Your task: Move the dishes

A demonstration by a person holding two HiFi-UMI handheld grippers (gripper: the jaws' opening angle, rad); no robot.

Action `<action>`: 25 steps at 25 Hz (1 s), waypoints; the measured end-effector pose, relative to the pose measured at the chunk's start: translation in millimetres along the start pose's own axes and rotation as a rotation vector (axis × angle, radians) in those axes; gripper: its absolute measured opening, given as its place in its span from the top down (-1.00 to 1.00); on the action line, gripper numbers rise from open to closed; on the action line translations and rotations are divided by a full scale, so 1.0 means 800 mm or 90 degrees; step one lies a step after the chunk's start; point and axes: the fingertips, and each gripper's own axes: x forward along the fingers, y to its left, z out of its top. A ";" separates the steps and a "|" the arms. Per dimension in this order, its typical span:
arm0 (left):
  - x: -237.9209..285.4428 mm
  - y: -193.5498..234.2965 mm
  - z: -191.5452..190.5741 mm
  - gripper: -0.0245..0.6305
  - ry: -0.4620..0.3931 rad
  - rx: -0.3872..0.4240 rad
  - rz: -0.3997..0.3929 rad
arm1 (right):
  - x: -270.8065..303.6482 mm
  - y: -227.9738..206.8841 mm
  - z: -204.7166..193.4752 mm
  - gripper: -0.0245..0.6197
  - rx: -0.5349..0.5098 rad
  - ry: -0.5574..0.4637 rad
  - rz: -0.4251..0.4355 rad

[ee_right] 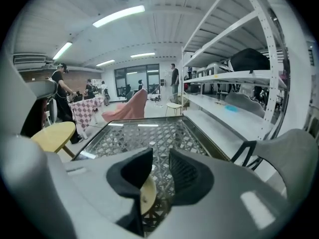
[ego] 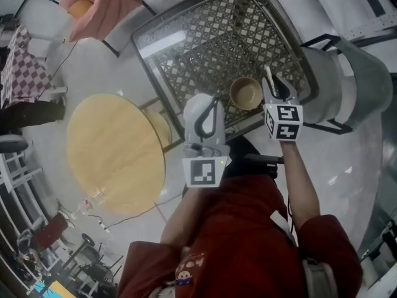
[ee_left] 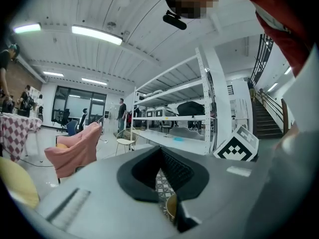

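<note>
A tan bowl (ego: 246,93) stands on the glass table with a lattice pattern (ego: 205,36), close to its near edge. My right gripper (ego: 273,81) hovers just right of the bowl, raised above the table. Its jaws stand apart with only the table showing through the gap (ee_right: 160,156); the bowl (ee_right: 146,193) lies below, under the left jaw. My left gripper (ego: 206,101) hangs left of the bowl, over the table's near edge. Its jaws (ee_left: 160,153) meet at the tips with nothing in them; a sliver of the bowl (ee_left: 171,205) shows beneath.
A round wooden table (ego: 115,151) stands to the left of the glass one. A grey chair (ego: 353,79) sits at its right side, and a pink-draped chair (ego: 102,5) at the far left. White shelving (ee_right: 234,78) runs along the right; people stand far off.
</note>
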 end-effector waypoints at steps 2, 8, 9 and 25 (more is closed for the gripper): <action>-0.009 0.006 0.008 0.90 -0.008 0.004 0.011 | -0.009 0.009 0.017 0.64 -0.007 -0.031 0.001; -0.033 0.028 0.034 0.90 -0.040 0.020 0.051 | -0.048 0.031 0.081 0.64 -0.018 -0.169 -0.005; -0.036 0.031 0.037 0.91 -0.043 0.022 0.057 | -0.057 0.034 0.095 0.64 -0.015 -0.204 -0.004; -0.080 0.083 0.074 0.90 -0.090 0.025 0.181 | -0.097 0.112 0.183 0.64 -0.075 -0.365 0.123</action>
